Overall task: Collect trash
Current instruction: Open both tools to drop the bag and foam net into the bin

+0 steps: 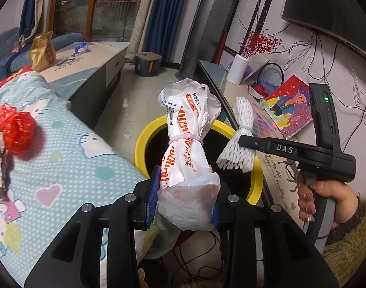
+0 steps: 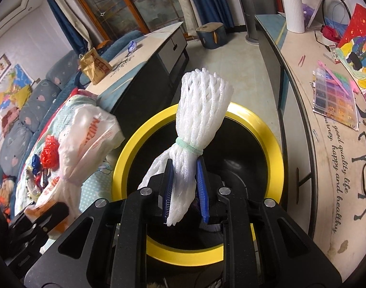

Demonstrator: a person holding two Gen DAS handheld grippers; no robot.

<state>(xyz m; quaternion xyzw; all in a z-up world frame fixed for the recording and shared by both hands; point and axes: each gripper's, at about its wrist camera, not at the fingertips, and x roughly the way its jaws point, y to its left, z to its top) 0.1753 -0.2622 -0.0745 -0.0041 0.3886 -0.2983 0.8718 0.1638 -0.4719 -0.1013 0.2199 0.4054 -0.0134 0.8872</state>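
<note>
My left gripper is shut on the lower end of a white plastic bag bundle with red lettering, tied with a pink band. The bundle stands upright in front of a black bin with a yellow rim. My right gripper is shut on a white foam net bundle tied with a green band, held right above the bin's yellow rim and dark opening. In the left wrist view the foam net hangs over the bin's right side, in the right gripper held by a hand.
A crumpled red plastic piece and several wrappers lie on a cartoon-print blanket left of the bin. A brown paper bag stands on a low table. A long counter with a vase, bead box and painting runs along the right.
</note>
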